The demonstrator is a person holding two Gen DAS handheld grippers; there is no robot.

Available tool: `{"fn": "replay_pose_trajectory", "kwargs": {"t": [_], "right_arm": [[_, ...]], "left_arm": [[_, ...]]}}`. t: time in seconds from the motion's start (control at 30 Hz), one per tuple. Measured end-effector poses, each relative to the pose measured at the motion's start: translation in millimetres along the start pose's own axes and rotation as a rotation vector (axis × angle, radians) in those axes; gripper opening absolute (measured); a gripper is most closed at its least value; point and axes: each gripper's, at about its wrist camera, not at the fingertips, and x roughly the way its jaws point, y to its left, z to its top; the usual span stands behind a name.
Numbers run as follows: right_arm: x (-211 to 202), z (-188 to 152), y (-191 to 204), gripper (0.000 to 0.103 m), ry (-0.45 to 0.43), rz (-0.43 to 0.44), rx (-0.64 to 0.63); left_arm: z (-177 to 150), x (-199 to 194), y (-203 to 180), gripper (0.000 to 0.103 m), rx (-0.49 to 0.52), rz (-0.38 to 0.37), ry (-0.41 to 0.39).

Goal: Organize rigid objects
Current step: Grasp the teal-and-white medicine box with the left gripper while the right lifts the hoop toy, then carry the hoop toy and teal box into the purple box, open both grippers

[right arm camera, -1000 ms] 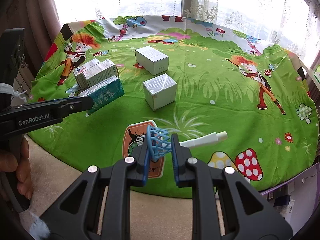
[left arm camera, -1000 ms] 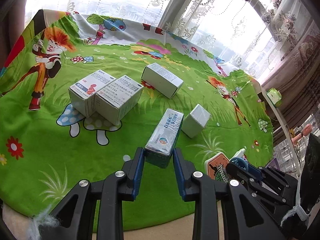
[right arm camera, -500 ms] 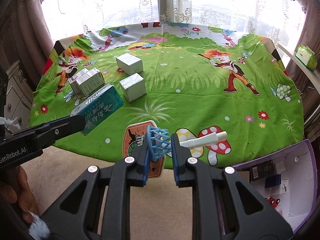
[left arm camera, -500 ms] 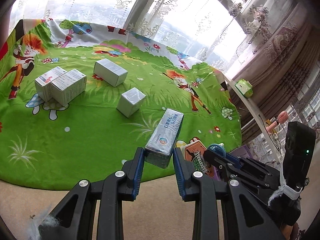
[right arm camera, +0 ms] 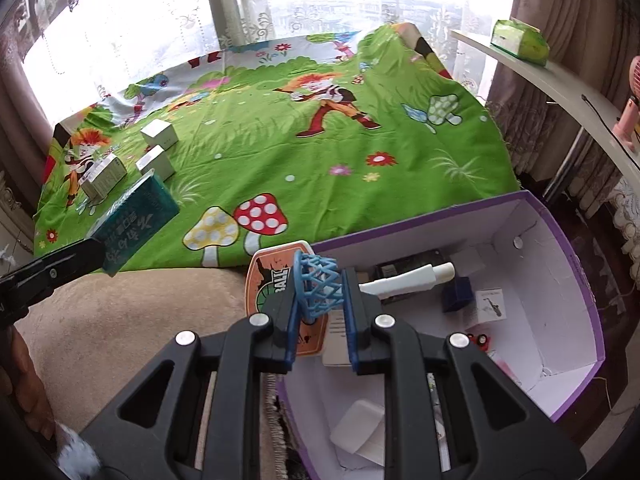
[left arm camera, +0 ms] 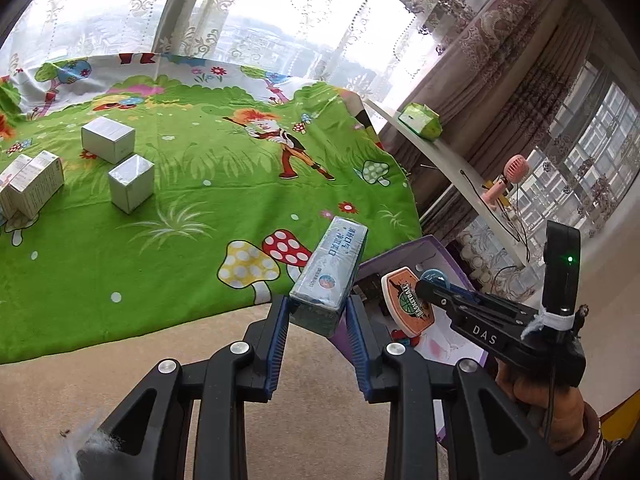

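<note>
The left gripper [left arm camera: 316, 312] is clamping a stiff, light carton [left arm camera: 330, 272] by its near end. The right gripper [right arm camera: 320, 296] is pinching a hoop toy [right arm camera: 318, 290] by its fragile-looking net.

Left gripper [left arm camera: 318, 320]: we hold it angled downward, jaws clamped on the end of a teal carton [left arm camera: 329, 276].
Right gripper [right arm camera: 320, 312]: we hold it tilted downward, jaws pressed onto the blue net of a toy basketball hoop [right arm camera: 318, 290].
Right hand [left arm camera: 548, 408]: we wrap it round the handle; a striped cuff shows at the wrist.
</note>
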Motion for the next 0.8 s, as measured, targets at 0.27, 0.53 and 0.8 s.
{"fn": "replay_pose_trajectory", "kwargs": {"t": [0.27, 0.53, 0.8], "right_arm": [[-11, -1, -46, 0.022, -0.012, -0.063, 0.083], [-15, 3, -55, 0.049, -0.026, -0.084, 0.097], [-15, 5, -51, 0.05, -0.029, -0.088, 0.077]], "left_arm": [[-12, 15, -44, 0.031, 0.1, -0.063, 0.057], [-20, 25, -60, 0.051, 0.149, -0.101, 0.106], [-17, 21, -50, 0.051, 0.102, -0.083, 0.084]]}}
